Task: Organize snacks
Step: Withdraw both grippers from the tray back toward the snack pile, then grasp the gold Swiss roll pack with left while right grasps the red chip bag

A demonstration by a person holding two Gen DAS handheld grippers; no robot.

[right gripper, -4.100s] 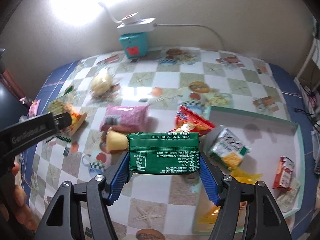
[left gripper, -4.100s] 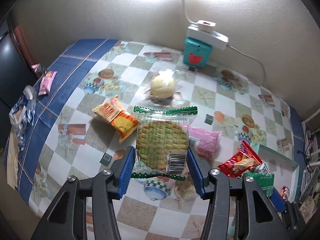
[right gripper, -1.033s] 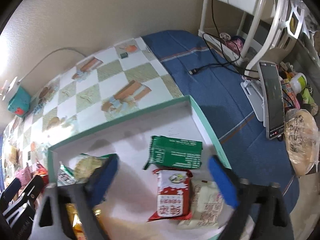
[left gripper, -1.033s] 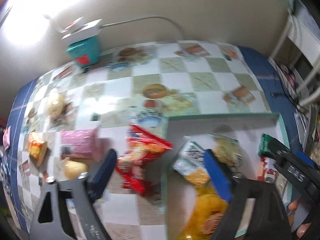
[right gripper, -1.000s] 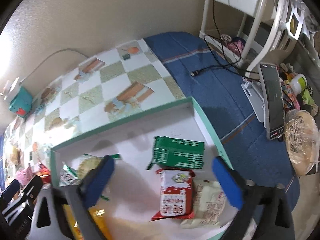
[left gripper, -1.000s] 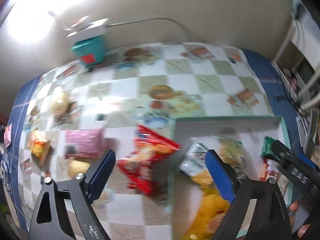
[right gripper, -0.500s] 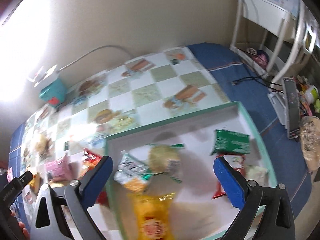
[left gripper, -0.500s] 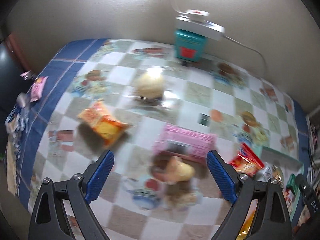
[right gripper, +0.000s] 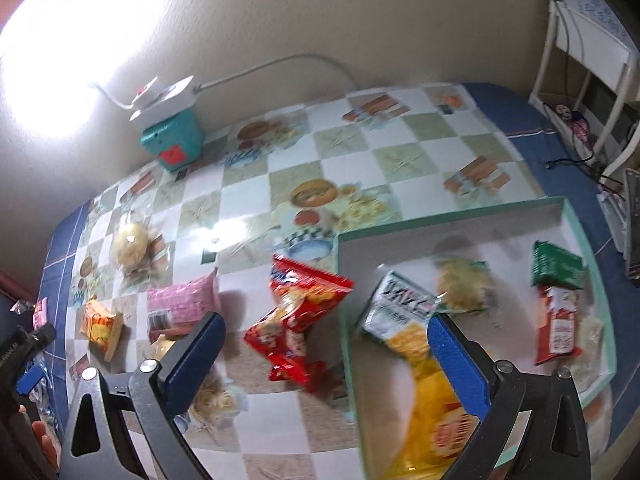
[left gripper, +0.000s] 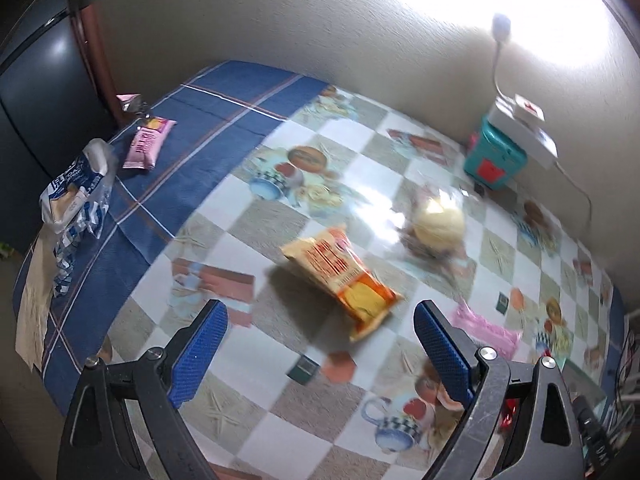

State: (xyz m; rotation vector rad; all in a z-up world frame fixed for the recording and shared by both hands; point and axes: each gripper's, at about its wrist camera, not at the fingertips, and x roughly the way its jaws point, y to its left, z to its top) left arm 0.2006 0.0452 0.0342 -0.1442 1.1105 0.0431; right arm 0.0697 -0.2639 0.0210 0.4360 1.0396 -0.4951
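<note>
The left tool [left gripper: 316,336] gapes wide and empty above the checked bench [left gripper: 280,448], an orange snack packet [left gripper: 340,276] lying just beyond its tips. The right tool [right gripper: 326,344] is equally wide and empty, straddling a red snack bag [right gripper: 296,328] and the green-rimmed tray [right gripper: 460,216], which holds several packets.

Both wrist cams angled down over table [left gripper: 280,432]; shared: orange snack packet [left gripper: 340,272], teal box [right gripper: 172,138].
</note>
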